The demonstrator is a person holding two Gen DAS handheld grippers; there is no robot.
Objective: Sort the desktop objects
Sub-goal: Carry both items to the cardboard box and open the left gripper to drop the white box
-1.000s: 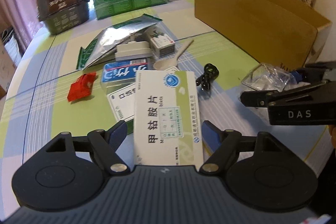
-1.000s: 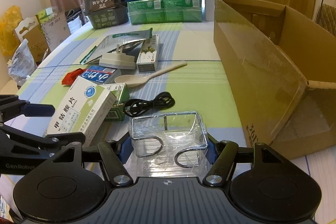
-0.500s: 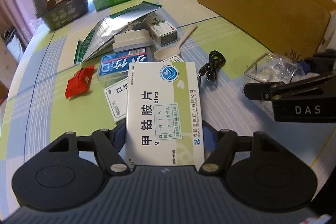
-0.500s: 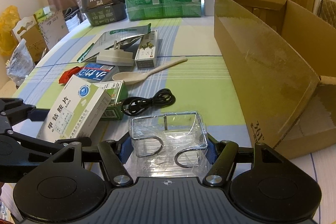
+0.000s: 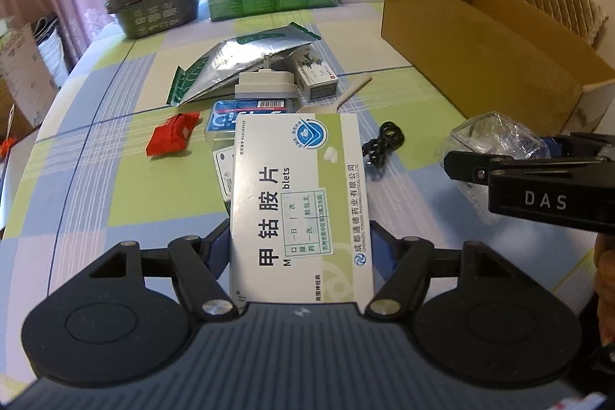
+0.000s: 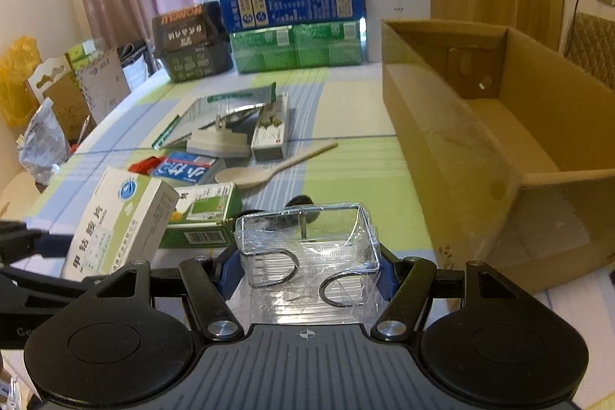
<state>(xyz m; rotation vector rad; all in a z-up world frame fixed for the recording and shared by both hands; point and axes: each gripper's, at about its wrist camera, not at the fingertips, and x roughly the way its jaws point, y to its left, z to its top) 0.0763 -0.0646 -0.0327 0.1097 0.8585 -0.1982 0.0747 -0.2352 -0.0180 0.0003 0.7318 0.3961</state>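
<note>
Left tool [image 5: 301,248] pinches the white-green medicine box [image 5: 300,202], lifted above the desk [image 5: 96,179] near its front edge. Right tool [image 6: 307,269] pinches a clear plastic case [image 6: 307,244] on both sides, also off the desk, just beside the open cardboard box [image 6: 499,125] at the right edge. Mid-desk clutter: wooden spoon [image 6: 269,168], black cable [image 5: 384,145], red packet [image 5: 173,139], foil pouch [image 5: 238,64], white charger [image 5: 265,85]. Stacked cartons [image 6: 292,25] along the far edge.
</note>
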